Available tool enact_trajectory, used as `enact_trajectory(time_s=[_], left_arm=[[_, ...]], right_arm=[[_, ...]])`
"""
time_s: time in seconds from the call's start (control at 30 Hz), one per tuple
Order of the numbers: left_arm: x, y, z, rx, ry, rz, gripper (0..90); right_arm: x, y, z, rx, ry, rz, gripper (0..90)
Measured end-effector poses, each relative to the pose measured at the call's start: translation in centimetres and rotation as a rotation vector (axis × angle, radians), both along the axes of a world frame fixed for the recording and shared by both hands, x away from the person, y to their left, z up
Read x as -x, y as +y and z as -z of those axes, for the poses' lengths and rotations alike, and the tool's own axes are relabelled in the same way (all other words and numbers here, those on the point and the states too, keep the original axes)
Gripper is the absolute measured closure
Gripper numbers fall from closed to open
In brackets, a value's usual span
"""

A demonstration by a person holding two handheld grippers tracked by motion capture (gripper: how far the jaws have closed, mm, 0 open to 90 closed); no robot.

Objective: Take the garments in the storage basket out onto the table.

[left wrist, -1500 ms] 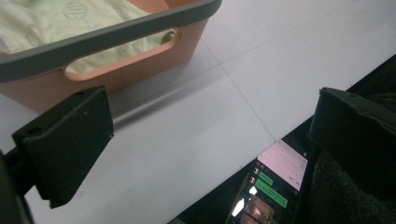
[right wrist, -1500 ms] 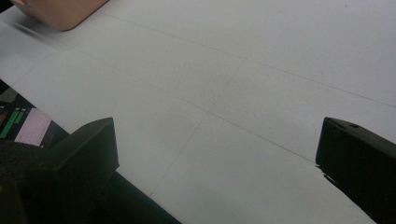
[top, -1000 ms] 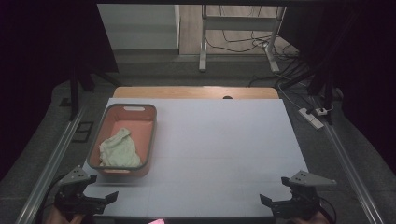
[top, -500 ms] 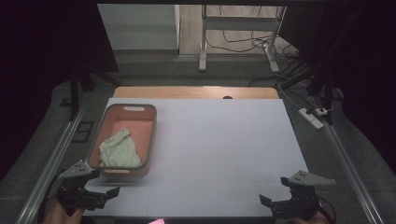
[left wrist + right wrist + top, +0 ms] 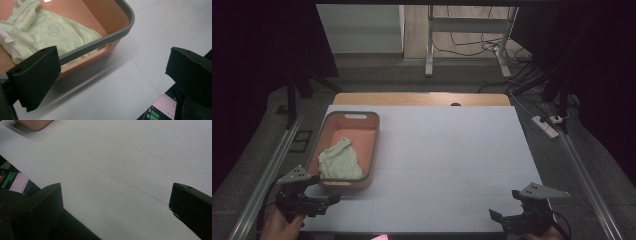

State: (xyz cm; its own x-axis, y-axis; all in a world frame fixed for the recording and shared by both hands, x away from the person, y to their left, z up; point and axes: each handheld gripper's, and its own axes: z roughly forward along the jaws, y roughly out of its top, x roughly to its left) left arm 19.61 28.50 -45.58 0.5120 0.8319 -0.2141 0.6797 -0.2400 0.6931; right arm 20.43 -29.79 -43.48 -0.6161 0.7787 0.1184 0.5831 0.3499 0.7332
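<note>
A salmon-coloured basket (image 5: 369, 145) with a grey rim stands on the left of the white table (image 5: 447, 155). A crumpled pale green cloth (image 5: 339, 160) lies in it. My left gripper (image 5: 323, 192) hovers open just before the basket's near corner. In the left gripper view the gripper (image 5: 112, 67) has its jaws wide apart, with the basket rim (image 5: 100, 42) and the cloth (image 5: 45, 32) ahead. My right gripper (image 5: 504, 205) is open near the table's front right edge. In the right gripper view the gripper (image 5: 116, 202) has bare table (image 5: 130, 160) between its jaws.
A small lit screen (image 5: 160, 110) sits below the table's front edge. A wooden strip (image 5: 422, 99) borders the far edge. Metal rails (image 5: 267, 175) run along both sides. A power strip (image 5: 546, 125) and cables lie on the floor at the back right.
My left gripper has edged forward toward the basket's near corner. The right gripper has barely moved.
</note>
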Motion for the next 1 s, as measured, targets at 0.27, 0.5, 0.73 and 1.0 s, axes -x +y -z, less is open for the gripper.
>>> enact_trajectory(time_s=[0.27, 0.5, 0.73, 1.0], left_arm=[[-1.0, 0.3, -0.1, -0.018, -0.006, -0.020, 0.2], [-2.0, 0.4, -0.1, -0.024, -0.001, -0.024, 0.2], [-3.0, 0.5, -0.1, -0.035, 0.002, -0.029, 0.2], [-4.4, 0.7, -0.1, -0.054, -0.001, -0.040, 0.2]], right_arm=[[-0.1, -0.1, 0.0, -0.007, 0.004, -0.001, 0.0], [-0.1, -0.2, 0.0, -0.013, 0.008, -0.002, 0.0], [-0.1, -0.1, 0.0, -0.009, 0.013, -0.008, 0.0], [-0.2, -0.1, 0.1, -0.008, 0.019, -0.011, 0.0]])
